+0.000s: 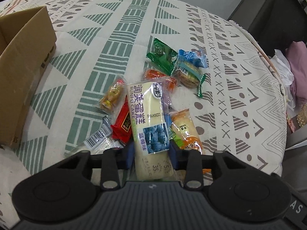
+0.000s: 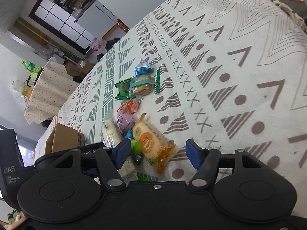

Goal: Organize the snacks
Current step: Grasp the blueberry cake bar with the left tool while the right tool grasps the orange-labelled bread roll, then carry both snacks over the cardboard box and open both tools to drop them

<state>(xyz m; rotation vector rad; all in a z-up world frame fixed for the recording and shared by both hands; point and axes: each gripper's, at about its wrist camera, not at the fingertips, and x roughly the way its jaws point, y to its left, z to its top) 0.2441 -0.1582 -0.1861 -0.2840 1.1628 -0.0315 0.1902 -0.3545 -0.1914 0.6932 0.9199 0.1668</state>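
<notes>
A pile of wrapped snacks lies on the patterned tablecloth [image 1: 239,95]. My left gripper [image 1: 151,156] is shut on a long cream blueberry cake pack [image 1: 147,118], held over the pile. Under it lie a red packet [image 1: 122,122], a yellow-brown packet [image 1: 112,97], an orange cracker pack [image 1: 185,130], a green wrapper [image 1: 162,56], a biscuit pack [image 1: 189,73] and a blue packet [image 1: 192,56]. My right gripper [image 2: 156,153] is open, its fingers either side of the orange cracker pack [image 2: 151,140]. The cake pack [image 2: 109,132] shows at its left.
An open cardboard box [image 1: 21,65] stands at the left of the table and shows in the right wrist view [image 2: 63,139]. The table's right edge [image 1: 276,72] drops off to clothes and clutter. A second covered table [image 2: 48,94] stands beyond.
</notes>
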